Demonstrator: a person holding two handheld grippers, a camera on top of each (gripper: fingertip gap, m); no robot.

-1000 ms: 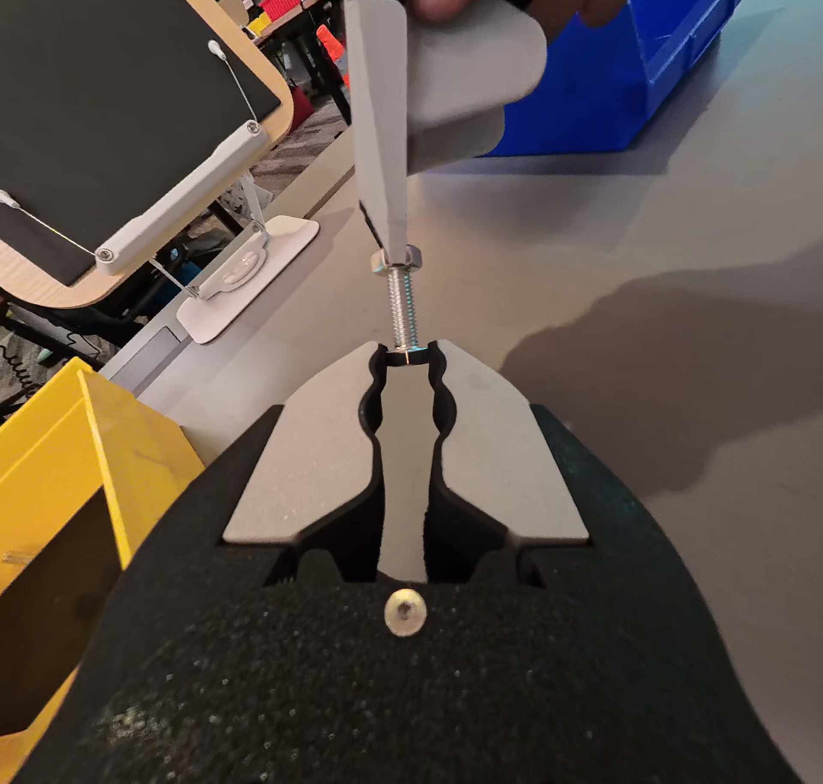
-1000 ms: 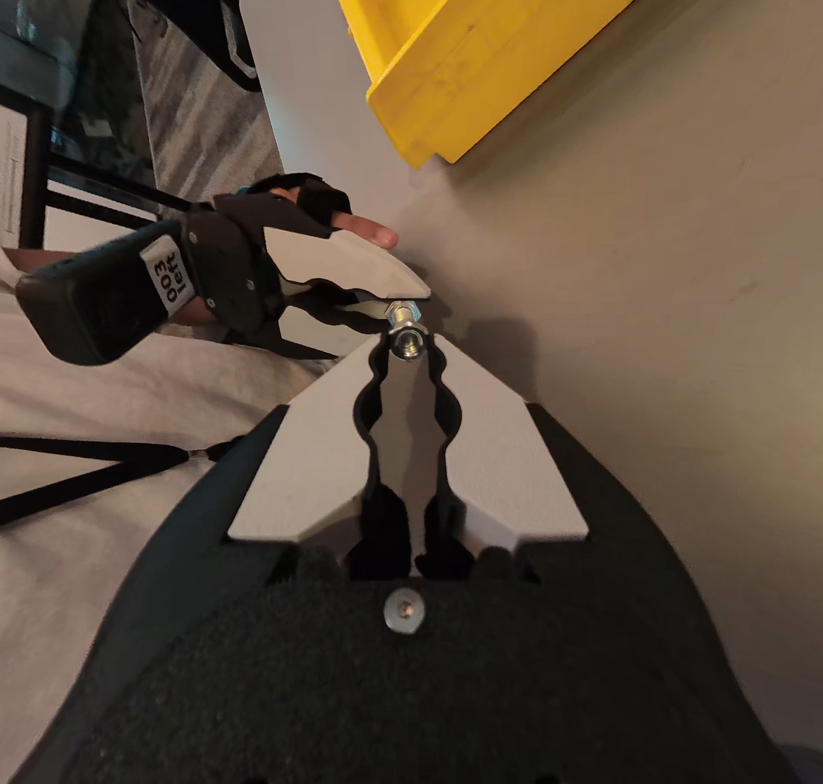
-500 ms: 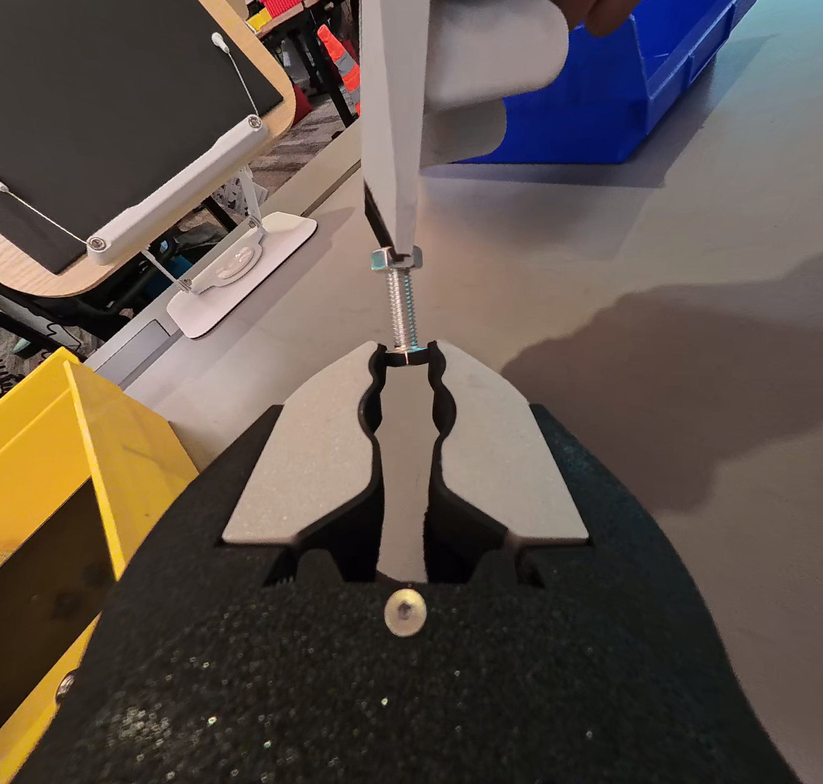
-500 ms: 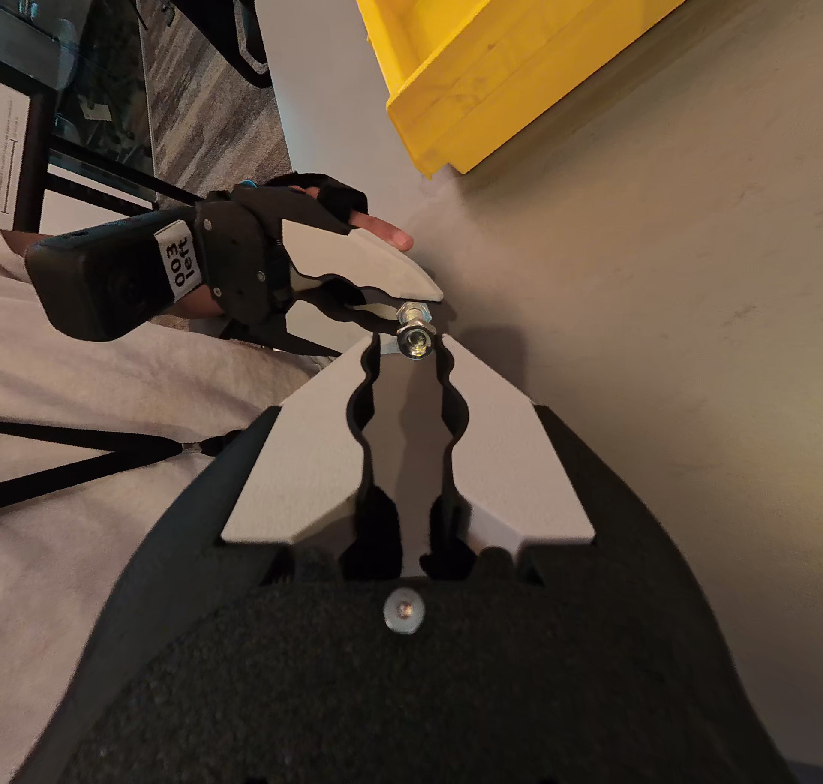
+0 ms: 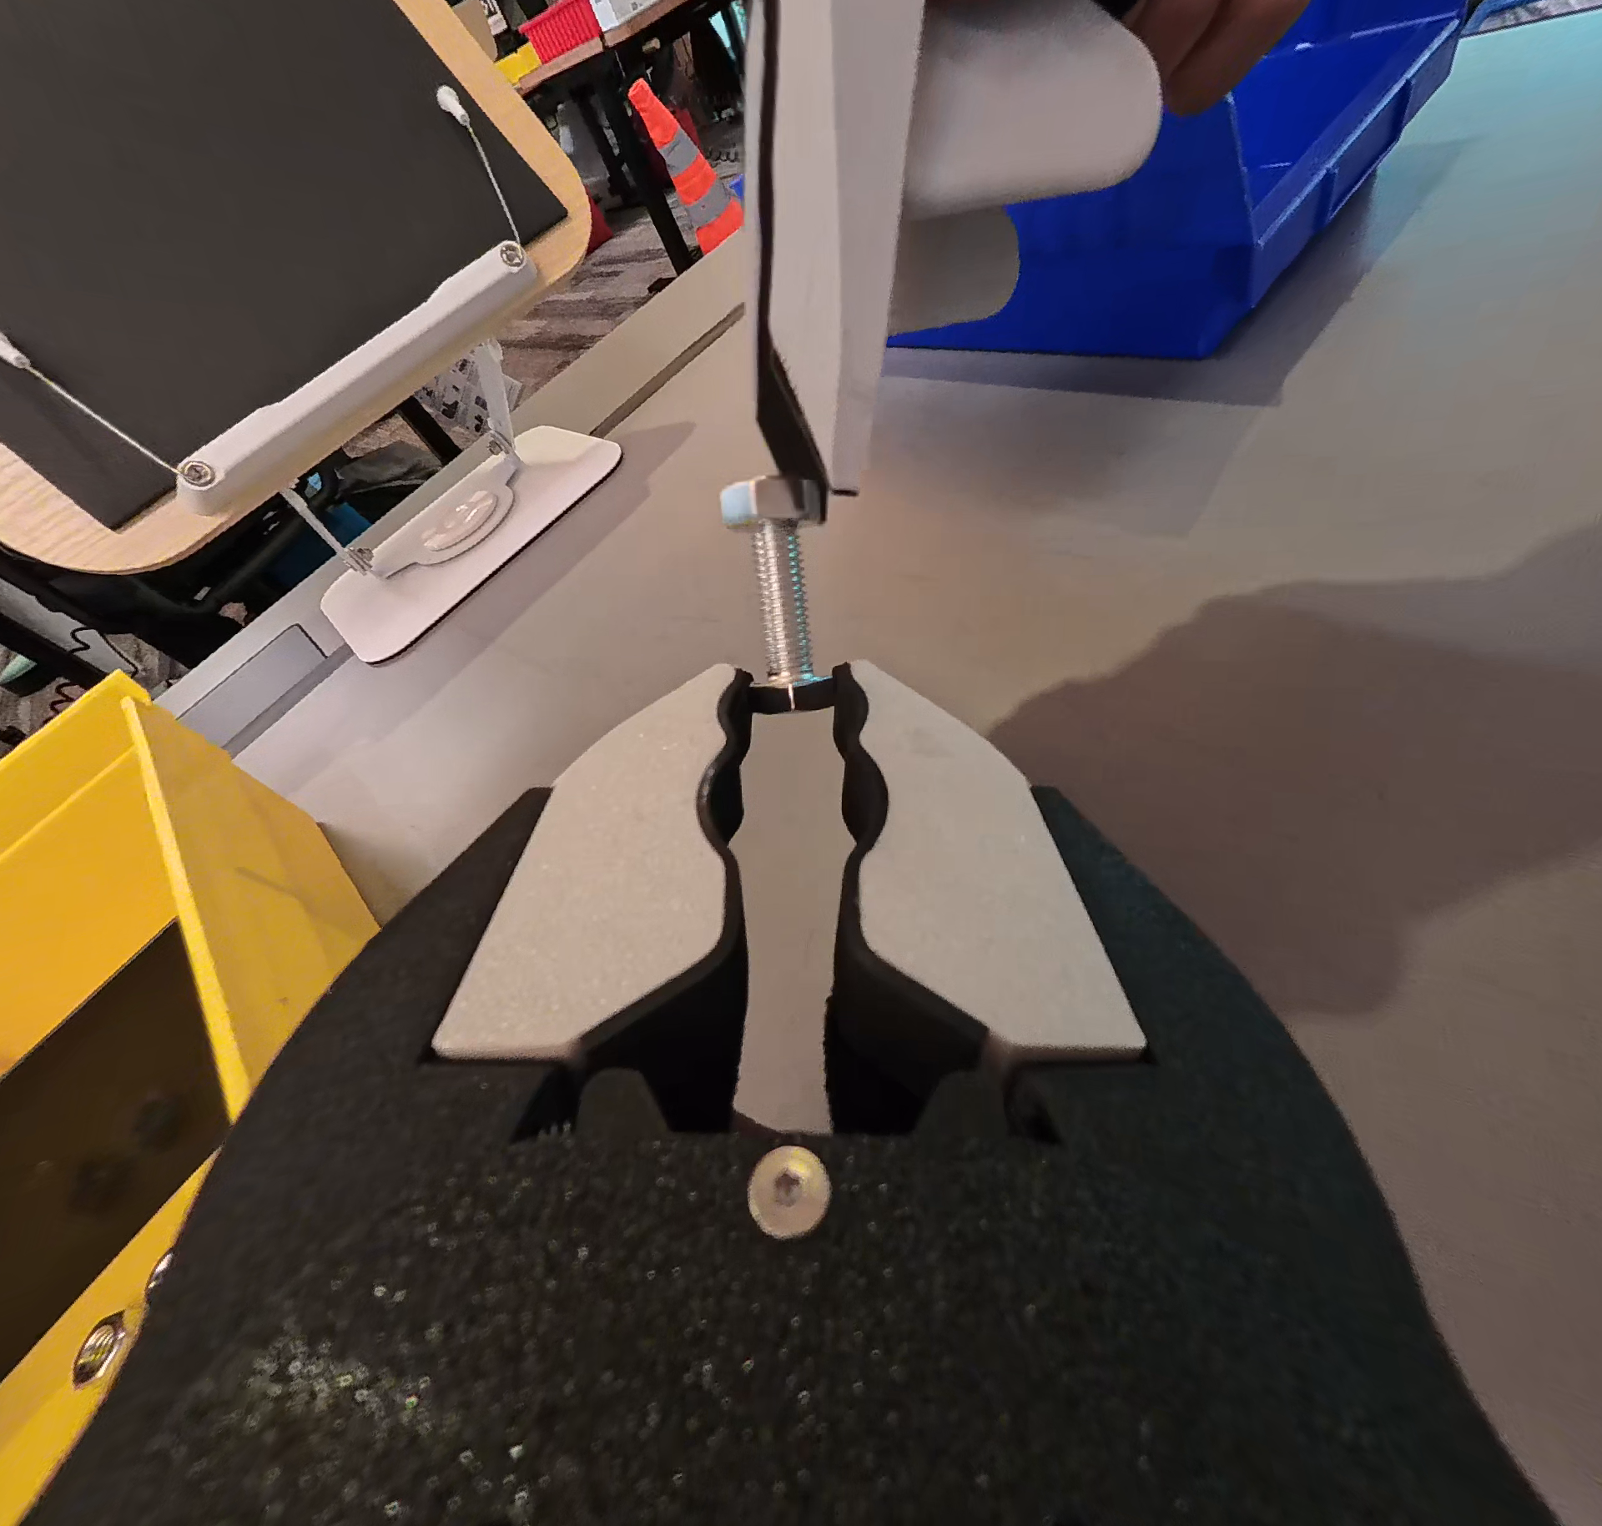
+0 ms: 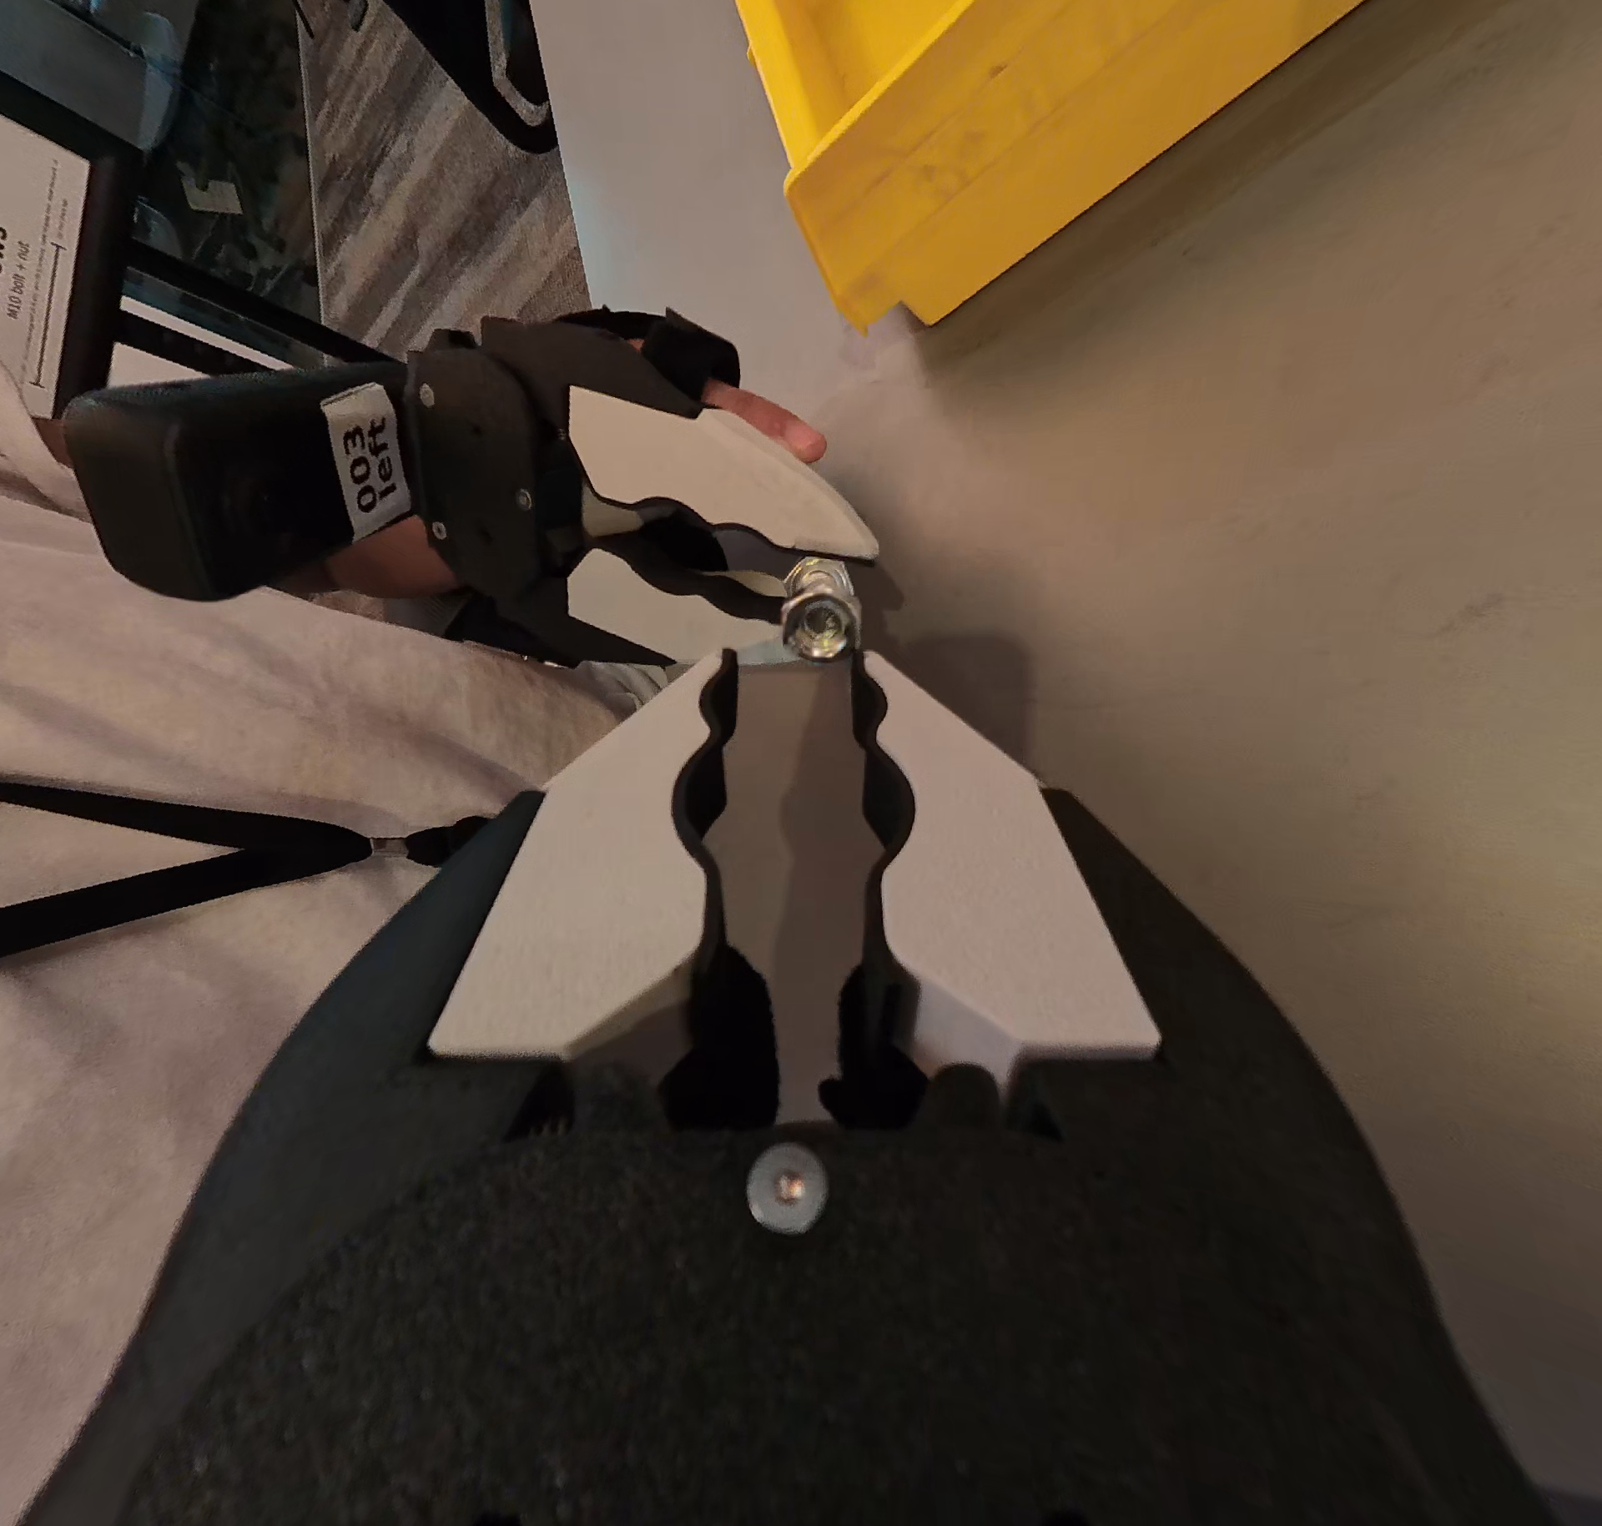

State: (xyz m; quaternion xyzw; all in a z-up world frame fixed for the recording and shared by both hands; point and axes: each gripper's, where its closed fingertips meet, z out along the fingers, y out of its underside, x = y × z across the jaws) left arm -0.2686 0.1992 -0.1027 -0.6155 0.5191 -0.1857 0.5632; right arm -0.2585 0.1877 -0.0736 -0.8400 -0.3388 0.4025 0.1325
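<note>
Silver and threaded, a steel hex bolt (image 5: 784,609) is pinched by its head between the black-lined pads of the left gripper (image 5: 793,687), both pads pressing on the head's flats so the shank points straight away from that gripper above the grey tabletop (image 5: 1214,487). At the far end of the shank sits a silver hex nut (image 5: 767,503). The right gripper (image 6: 793,661) reaches to that nut with its jaws spread a little wider than the nut; in the right wrist view the nut (image 6: 819,617) lies just past the fingertips, close against the right-hand pad and clear of the left one, so nothing is clamped there. From the left wrist view one pale grey finger (image 5: 823,271) of the right gripper comes down from above and its tip meets the nut.

A yellow plastic bin (image 5: 104,878) stands near on the left, a blue plastic bin (image 5: 1257,227) farther back on the right. A black panel framed in light wood on a white metal stand (image 5: 217,184) sits at the table's edge. An orange cone (image 5: 685,158) stands on the floor beyond. Both grippers have smooth matte grey fingers with wavy black rubber lining, set in rough black bodies. A bare fingertip and black glove (image 6: 693,375) show behind the left gripper.
</note>
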